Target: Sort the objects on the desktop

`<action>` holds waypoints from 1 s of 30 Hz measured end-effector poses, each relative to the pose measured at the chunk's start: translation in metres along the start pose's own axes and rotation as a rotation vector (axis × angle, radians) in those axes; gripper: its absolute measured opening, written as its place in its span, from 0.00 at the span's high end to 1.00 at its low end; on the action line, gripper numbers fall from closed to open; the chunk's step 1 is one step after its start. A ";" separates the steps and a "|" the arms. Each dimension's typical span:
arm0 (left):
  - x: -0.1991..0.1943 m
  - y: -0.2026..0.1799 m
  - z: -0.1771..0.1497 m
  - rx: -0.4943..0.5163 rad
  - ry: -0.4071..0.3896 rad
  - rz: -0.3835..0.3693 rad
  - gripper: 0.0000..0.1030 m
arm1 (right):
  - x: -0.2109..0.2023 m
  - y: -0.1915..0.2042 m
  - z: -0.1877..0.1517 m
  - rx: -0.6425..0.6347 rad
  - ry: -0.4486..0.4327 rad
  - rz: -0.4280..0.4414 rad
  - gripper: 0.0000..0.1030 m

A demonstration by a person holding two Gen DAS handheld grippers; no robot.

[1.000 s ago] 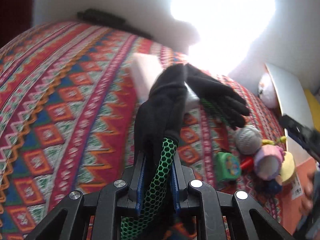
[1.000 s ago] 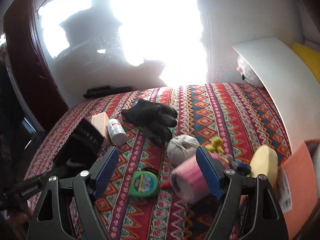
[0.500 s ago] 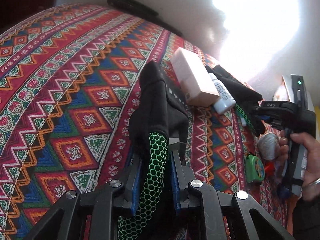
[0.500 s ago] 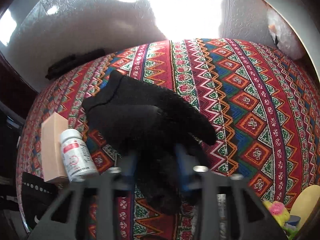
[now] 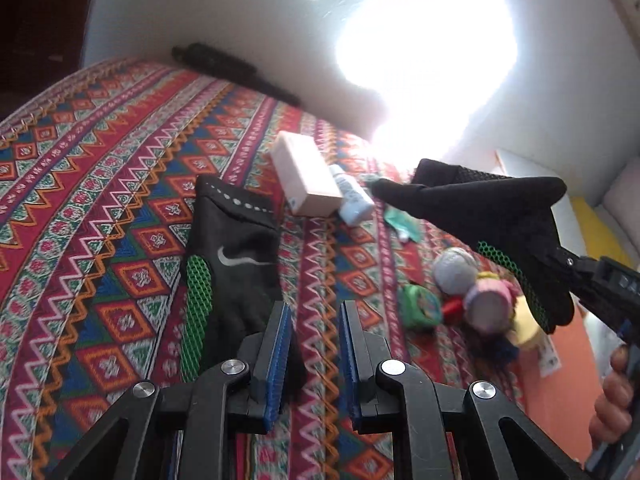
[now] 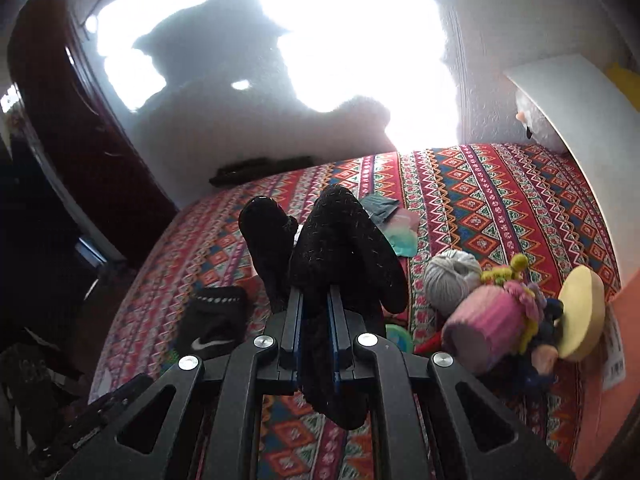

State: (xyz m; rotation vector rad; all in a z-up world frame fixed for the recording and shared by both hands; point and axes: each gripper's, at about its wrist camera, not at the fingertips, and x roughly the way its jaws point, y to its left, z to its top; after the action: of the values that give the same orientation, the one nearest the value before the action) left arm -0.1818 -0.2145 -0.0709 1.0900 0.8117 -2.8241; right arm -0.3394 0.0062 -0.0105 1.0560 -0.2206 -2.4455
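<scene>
Gloves: two black ones with green mesh trim, the pair being sorted.
First glove (image 5: 232, 264): flat on the patterned cloth (image 5: 100, 200), swoosh side up, just ahead of the left gripper and a little to its left.
First glove axis: long axis runs away from the left camera; cuff with the white dotted line at the far end, fingers toward the gripper, one dark tip under the left blade.
Left gripper (image 5: 314, 364): blades parted, nothing between them, only cloth shows in the gap. Released, by the look of it.
Second glove (image 5: 492, 216): off the table, clamped in the right gripper (image 6: 316, 332).
Right gripper state: blades squeezed tight on the glove's middle; fabric bulges above and sags below the pinch.
Second glove axis: in the left view, long axis slopes from lower right up to upper left, a point of dark fabric leading toward the tan box (image 5: 306, 180) and small white bottle (image 5: 354, 196).
Why held so: likely being carried over to join its mate.
Other clutter: grey yarn ball (image 6: 452, 276), pink cup (image 6: 486, 328), green tape measure (image 5: 420, 306), bunched at the right, well apart from the first glove.
Unclear: where the carried glove's cuff ends.
</scene>
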 end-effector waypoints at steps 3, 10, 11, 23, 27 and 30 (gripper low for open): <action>-0.023 0.001 -0.012 0.000 -0.017 0.031 0.81 | -0.045 0.020 -0.023 -0.022 -0.028 0.034 0.90; -0.010 0.031 -0.003 -0.072 0.012 0.058 0.34 | -0.104 0.036 -0.058 -0.039 -0.061 0.056 0.90; -0.003 0.032 0.000 -0.072 0.013 0.070 0.32 | -0.108 0.035 -0.062 -0.042 -0.063 0.051 0.90; 0.124 0.062 0.024 -0.078 0.163 0.140 0.54 | -0.089 0.011 -0.066 -0.023 -0.032 0.055 0.89; 0.132 0.049 0.021 -0.040 0.174 0.114 0.89 | -0.075 0.003 -0.067 -0.017 -0.023 0.054 0.89; 0.099 0.029 0.016 -0.021 0.138 0.065 0.89 | -0.070 -0.001 -0.069 -0.011 -0.020 0.050 0.89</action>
State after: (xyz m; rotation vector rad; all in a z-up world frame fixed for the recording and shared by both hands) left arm -0.2618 -0.2294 -0.1367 1.2949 0.7974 -2.7059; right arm -0.2486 0.0433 -0.0131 1.0097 -0.2367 -2.4105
